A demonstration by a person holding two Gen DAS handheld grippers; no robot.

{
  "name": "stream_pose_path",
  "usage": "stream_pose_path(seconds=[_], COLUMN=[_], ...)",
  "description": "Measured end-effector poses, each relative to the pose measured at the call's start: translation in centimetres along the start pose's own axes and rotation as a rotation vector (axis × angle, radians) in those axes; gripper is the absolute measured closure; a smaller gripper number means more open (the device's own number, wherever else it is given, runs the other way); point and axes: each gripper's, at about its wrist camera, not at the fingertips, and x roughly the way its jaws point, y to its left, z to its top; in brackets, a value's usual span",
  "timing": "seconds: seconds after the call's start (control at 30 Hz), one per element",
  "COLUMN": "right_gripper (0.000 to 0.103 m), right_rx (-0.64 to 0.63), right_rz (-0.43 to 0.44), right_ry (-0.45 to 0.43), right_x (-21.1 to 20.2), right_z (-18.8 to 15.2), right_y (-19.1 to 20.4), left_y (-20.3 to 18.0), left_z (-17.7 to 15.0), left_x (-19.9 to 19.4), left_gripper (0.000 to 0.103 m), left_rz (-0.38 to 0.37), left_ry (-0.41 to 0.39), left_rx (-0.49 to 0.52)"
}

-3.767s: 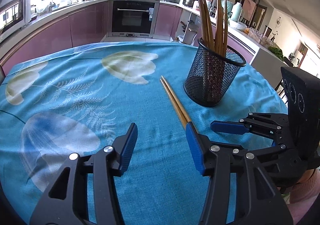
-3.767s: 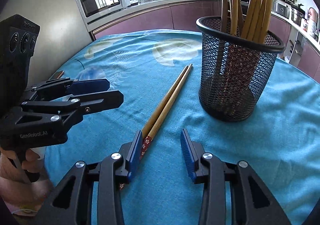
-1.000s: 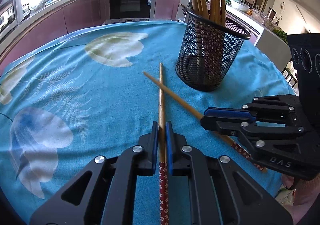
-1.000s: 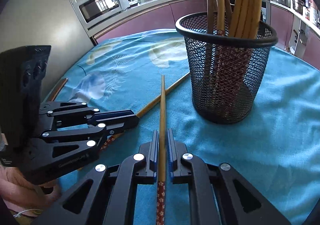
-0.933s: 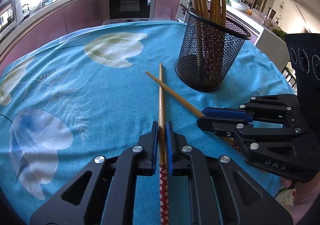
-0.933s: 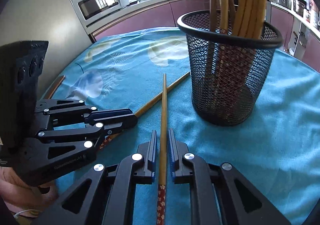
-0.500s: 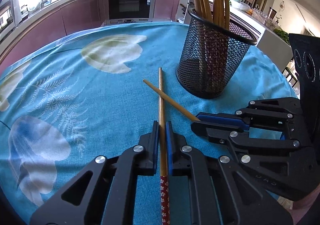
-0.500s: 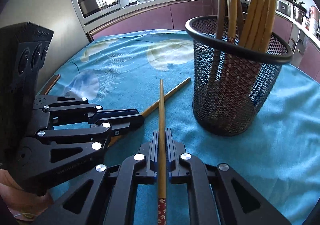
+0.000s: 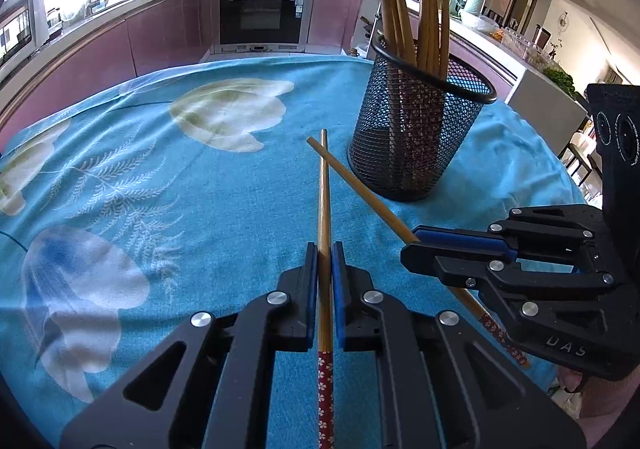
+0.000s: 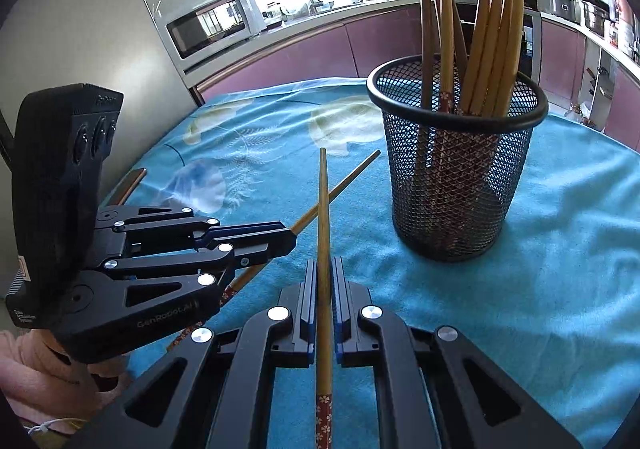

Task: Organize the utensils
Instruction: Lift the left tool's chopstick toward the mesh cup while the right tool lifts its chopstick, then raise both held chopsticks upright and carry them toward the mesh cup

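Observation:
My left gripper (image 9: 325,253) is shut on a wooden chopstick (image 9: 323,185) with a red patterned end. It points forward over the blue cloth. My right gripper (image 10: 325,265) is shut on the matching chopstick (image 10: 322,201). The two sticks cross near their tips. In the left wrist view the right gripper (image 9: 410,249) comes in from the right with its chopstick (image 9: 360,185). In the right wrist view the left gripper (image 10: 290,235) sits at the left with its chopstick (image 10: 344,185). A black mesh holder (image 9: 416,145) (image 10: 452,189) with several wooden utensils stands just beyond and to the right.
A blue floral tablecloth (image 9: 160,189) covers the round table, whose edge drops off behind the holder. A brown stick-like thing (image 10: 128,185) lies at the left edge. Kitchen cabinets, an oven (image 9: 260,13) and a microwave (image 10: 212,25) stand beyond. Pink sleeves show under both grippers.
Nearly four seconds ago both grippers were open over two chopsticks lying side by side. Each has since shut on one, and the sticks now cross. Over the last second little has shifted.

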Motion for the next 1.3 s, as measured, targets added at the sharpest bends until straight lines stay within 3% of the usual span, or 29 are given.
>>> stream_pose_path(seconds=[1.3], right_gripper=[0.097], right_rx=[0.033], right_rz=[0.046], right_ry=[-0.113], right_x=[-3.5], right_z=[0.3], right_y=[0.5], left_y=[-0.2], left_z=[0.4], left_x=[-5.4], left_gripper=[0.095], left_rz=[-0.1], left_ry=[-0.101], left_rx=[-0.027])
